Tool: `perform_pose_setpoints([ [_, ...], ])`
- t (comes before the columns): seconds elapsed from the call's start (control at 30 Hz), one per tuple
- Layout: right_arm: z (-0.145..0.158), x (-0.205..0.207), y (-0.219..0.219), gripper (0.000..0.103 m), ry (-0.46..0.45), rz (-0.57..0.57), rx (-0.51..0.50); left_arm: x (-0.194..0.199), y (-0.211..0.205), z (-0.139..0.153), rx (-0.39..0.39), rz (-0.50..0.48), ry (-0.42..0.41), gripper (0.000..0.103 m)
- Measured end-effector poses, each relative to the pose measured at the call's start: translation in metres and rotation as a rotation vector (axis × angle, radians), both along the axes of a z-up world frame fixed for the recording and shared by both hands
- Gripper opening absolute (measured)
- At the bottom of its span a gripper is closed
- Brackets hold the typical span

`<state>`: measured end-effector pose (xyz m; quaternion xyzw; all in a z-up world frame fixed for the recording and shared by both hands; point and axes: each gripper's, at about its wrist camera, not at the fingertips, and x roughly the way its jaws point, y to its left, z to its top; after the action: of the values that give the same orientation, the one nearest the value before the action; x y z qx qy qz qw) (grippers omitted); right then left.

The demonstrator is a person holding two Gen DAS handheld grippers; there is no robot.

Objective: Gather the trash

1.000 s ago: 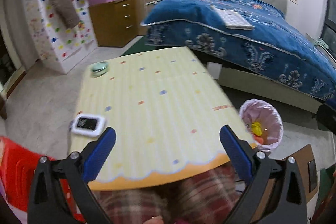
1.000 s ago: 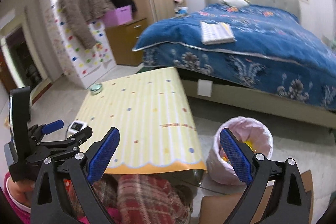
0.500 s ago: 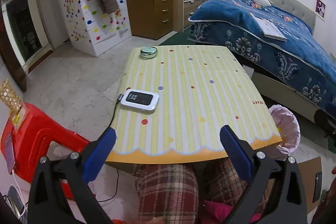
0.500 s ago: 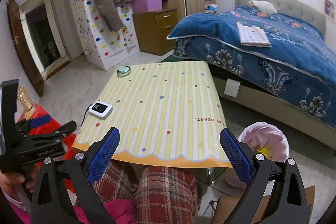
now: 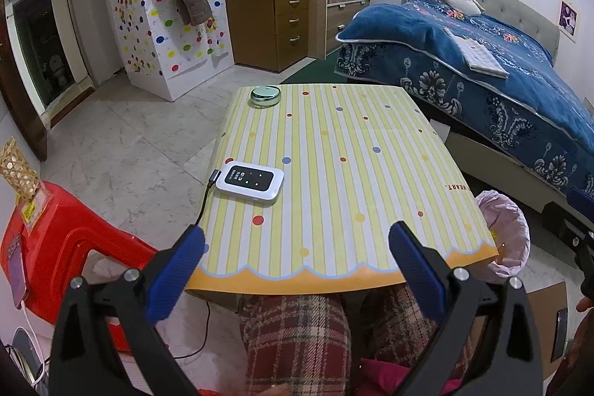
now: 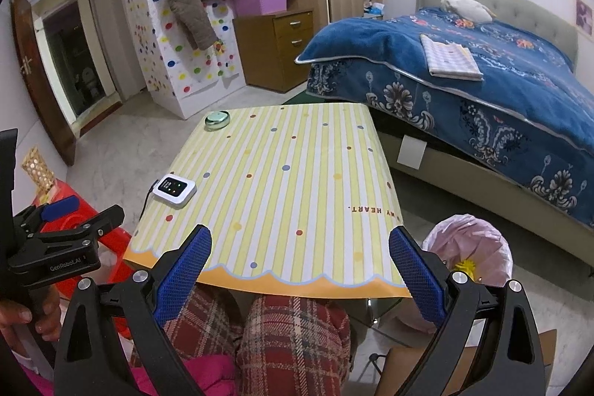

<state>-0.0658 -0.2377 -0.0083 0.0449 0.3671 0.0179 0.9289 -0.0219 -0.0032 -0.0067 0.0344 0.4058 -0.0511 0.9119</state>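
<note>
A small bin lined with a pink bag stands on the floor at the table's right front corner, with a bit of yellow trash inside. My left gripper hangs open over the near edge of the striped yellow table, nothing between its blue pads. My right gripper is likewise open and empty above the table's front edge. The left gripper also shows from the side in the right wrist view, held in a hand. No loose trash is visible on the tabletop.
A white device with a cable and a round green tin lie on the table. A red plastic stool stands at the left, a blue-covered bed at the right. Plaid-trousered legs sit below the table edge.
Both grippers have swung left and pulled back from the bin toward the table's front edge. The bin has slid to the right side of both views. Both stay open.
</note>
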Motion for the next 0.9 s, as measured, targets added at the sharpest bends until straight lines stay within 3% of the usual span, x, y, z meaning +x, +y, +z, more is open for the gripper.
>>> perform_pose_setpoints([
  [0.9, -0.0005, 0.001, 0.0, 0.095, 0.001, 0.002, 0.002, 0.0029, -0.0004, 0.001, 0.0, 0.003, -0.002, 0.097],
])
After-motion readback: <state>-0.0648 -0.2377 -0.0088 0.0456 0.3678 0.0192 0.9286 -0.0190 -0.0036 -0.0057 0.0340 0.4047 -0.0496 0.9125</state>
